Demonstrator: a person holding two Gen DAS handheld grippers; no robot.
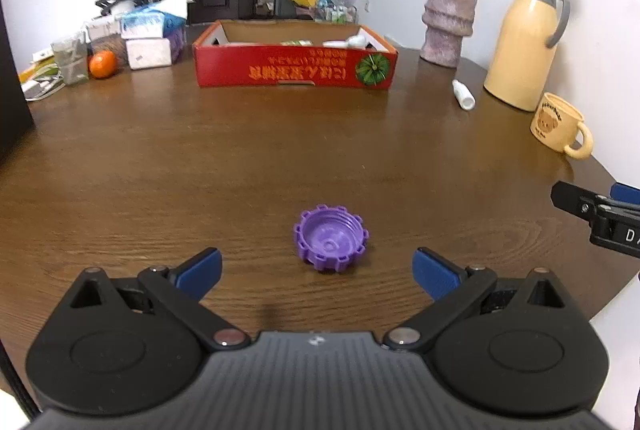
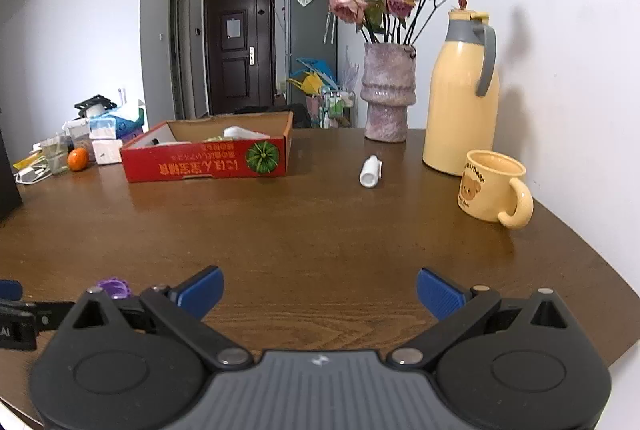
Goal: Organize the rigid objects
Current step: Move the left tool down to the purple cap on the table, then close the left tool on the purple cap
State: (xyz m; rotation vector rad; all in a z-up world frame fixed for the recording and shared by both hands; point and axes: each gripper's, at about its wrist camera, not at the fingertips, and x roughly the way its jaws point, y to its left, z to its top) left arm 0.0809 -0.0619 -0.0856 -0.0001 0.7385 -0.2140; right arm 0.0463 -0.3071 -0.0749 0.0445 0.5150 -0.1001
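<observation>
Ahead of left gripper (image 1: 318,272), purple cap (image 1: 329,238) hollow-side up, untouched

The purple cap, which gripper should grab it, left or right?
Left, probably. The purple cap lies on the table just ahead of the open left gripper, between its fingers' line. The right gripper faces bare table; there the cap sits off to its left side.

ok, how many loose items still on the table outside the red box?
2: purple cap just ahead of the open left tool; white bottle lying by the vase. Left-side clutter not counted.
</observation>
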